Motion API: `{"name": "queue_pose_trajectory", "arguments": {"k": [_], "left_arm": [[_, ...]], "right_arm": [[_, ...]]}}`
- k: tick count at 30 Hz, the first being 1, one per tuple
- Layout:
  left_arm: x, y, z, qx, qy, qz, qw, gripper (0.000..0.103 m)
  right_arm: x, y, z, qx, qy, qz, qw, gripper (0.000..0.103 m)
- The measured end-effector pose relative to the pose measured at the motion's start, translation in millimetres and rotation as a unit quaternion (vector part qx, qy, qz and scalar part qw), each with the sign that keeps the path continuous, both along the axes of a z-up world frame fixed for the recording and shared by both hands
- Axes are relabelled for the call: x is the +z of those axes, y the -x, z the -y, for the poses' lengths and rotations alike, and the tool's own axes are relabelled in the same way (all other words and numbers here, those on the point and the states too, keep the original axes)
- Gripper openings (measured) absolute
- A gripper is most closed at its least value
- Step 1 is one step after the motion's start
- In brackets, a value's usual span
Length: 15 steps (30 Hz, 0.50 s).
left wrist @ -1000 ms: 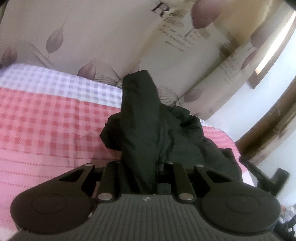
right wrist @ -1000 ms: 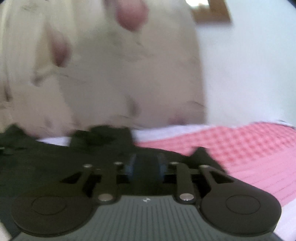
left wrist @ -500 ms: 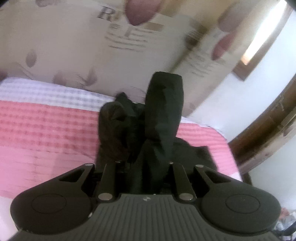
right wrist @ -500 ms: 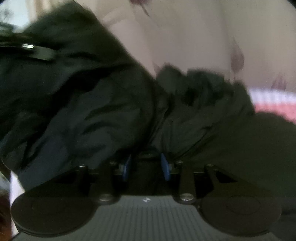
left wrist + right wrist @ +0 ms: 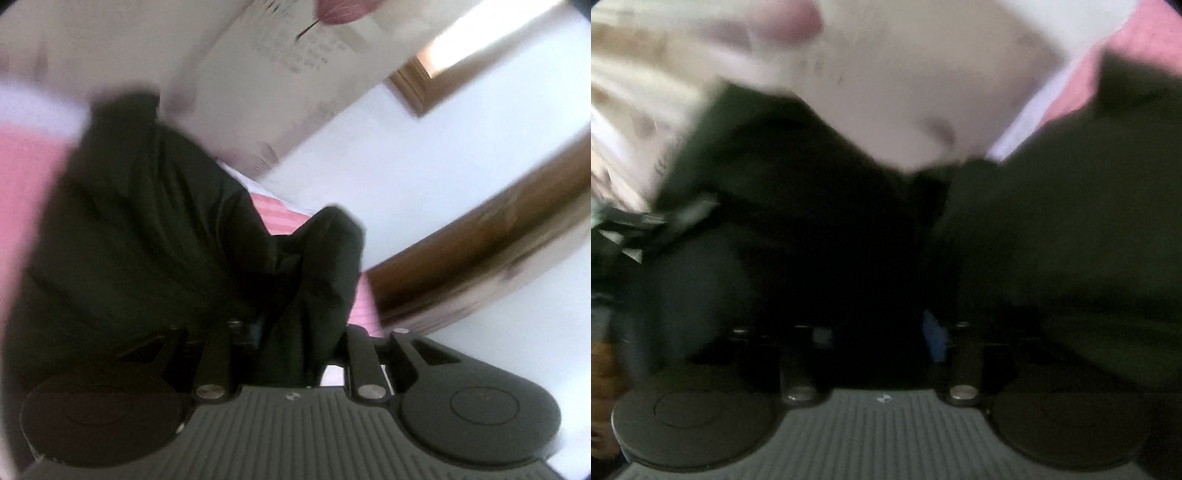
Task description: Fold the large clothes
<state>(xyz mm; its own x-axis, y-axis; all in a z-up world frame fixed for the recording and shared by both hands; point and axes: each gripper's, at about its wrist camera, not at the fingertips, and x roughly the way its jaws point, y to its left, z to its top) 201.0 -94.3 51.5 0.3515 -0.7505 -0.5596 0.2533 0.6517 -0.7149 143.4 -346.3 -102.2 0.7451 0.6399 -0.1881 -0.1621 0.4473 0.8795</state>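
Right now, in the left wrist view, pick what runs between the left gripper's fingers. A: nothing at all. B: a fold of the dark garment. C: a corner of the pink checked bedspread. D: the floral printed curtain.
B: a fold of the dark garment drapes down into the left gripper, while the pink bedspread lies beneath and behind the cloth.

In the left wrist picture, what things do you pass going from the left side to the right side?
Pink bed cover → dark garment held in the left gripper → patterned headboard → white wall → brown wooden frame.
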Motion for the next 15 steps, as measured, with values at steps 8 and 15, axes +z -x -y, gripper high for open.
{"name": "queue_pose_trajectory", "arguments": {"k": [8, 15], "left_arm": [[-89.6, -6.1, 10.0, -0.001, 0.268, -0.077, 0.9604, 0.049], [-90.5, 40.5, -33.7, 0.060, 0.458, 0.047, 0.8855, 0.069]], "right_arm": [[-2.8, 76.4, 64.2, -0.060, -0.081, 0.032, 0.994, 0.094], [13.8, 68.0, 61.2, -0.046, -0.070, 0.020, 0.996, 0.100]]}}
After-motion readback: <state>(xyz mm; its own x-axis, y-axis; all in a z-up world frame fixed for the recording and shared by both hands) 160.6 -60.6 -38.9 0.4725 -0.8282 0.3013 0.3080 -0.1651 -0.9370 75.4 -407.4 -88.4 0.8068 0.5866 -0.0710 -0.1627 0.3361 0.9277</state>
